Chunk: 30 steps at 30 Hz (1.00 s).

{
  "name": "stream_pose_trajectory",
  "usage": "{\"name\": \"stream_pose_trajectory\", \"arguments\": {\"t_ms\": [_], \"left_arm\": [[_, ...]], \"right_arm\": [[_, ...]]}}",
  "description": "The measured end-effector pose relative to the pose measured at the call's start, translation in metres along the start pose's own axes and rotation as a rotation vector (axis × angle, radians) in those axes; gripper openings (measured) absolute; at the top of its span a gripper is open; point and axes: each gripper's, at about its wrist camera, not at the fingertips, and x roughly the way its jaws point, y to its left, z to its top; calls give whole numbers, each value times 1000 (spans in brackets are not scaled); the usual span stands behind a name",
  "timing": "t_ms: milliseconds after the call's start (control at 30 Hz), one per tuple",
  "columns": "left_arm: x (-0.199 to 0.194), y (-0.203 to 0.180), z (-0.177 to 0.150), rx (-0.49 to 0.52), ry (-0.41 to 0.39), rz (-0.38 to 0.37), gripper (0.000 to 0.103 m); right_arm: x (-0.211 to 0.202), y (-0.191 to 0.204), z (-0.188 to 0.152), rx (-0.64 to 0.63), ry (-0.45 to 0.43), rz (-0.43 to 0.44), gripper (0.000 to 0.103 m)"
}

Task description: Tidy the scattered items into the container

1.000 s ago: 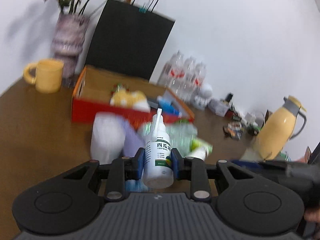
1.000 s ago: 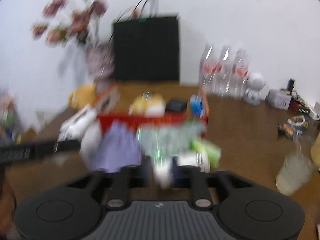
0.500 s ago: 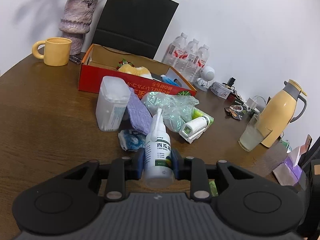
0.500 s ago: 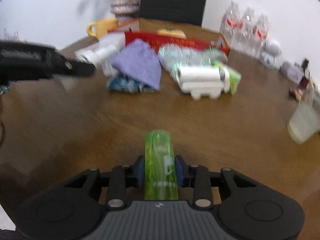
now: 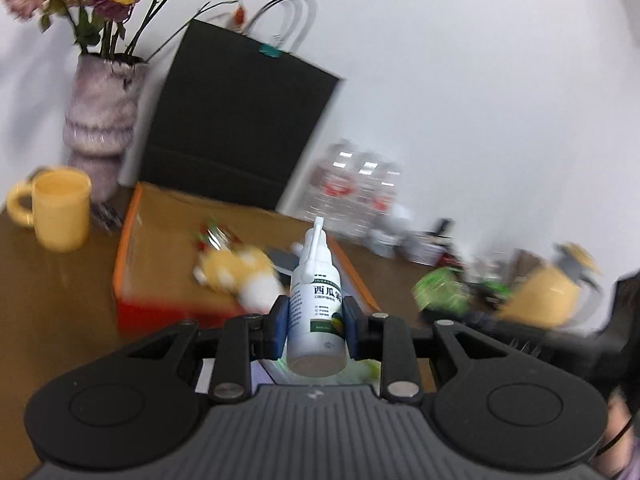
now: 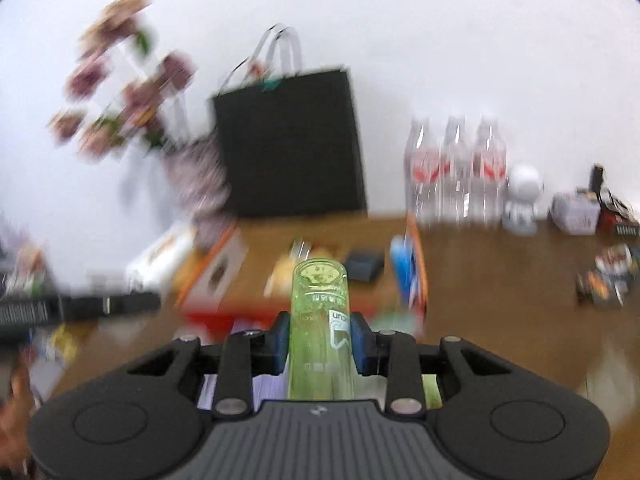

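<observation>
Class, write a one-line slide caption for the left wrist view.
Left gripper clamps a white plastic spray bottle upright before the orange cardboard box holding a yellow plush toy.

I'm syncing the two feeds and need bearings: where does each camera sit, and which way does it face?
Left wrist: sits behind the left gripper, facing the orange box, yellow mug and vase; its fingers clamp a white spray bottle.
Right wrist: sits behind the right gripper, facing the same box head-on; its fingers clamp a green bottle, and the other gripper shows at the left edge.
Shared: box, black paper bag, water bottles.
</observation>
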Motion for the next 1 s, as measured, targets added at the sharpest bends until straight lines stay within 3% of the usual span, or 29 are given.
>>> {"name": "stream_pose_trajectory", "arguments": {"t_ms": [100, 200, 300, 400, 567, 633, 667, 700, 833, 967, 1000], "left_arm": [[54, 35, 37, -55, 59, 88, 28], [109, 69, 54, -98, 136, 187, 28], [146, 89, 55, -91, 187, 244, 28], [164, 103, 57, -85, 197, 254, 28], [167, 112, 61, -55, 210, 265, 34], [168, 116, 63, -43, 215, 269, 57], [169, 118, 64, -38, 217, 271, 60], [170, 120, 65, -32, 219, 273, 63], [165, 123, 68, -30, 231, 280, 67], [153, 116, 67, -24, 251, 286, 72], [148, 112, 65, -17, 252, 290, 77]], "right_arm": [[68, -5, 54, 36, 77, -33, 30], [132, 0, 77, 76, 160, -3, 30], [193, 18, 83, 124, 244, 98, 30], [246, 40, 84, 143, 319, 150, 30], [308, 49, 69, 210, 390, 153, 33], [322, 46, 61, 232, 396, 162, 38], [326, 44, 59, 244, 391, 177, 52], [326, 44, 58, 249, 393, 199, 59], [313, 44, 66, 252, 386, 239, 60], [284, 48, 78, 181, 405, 183, 65], [276, 47, 79, 164, 416, 164, 65]]}}
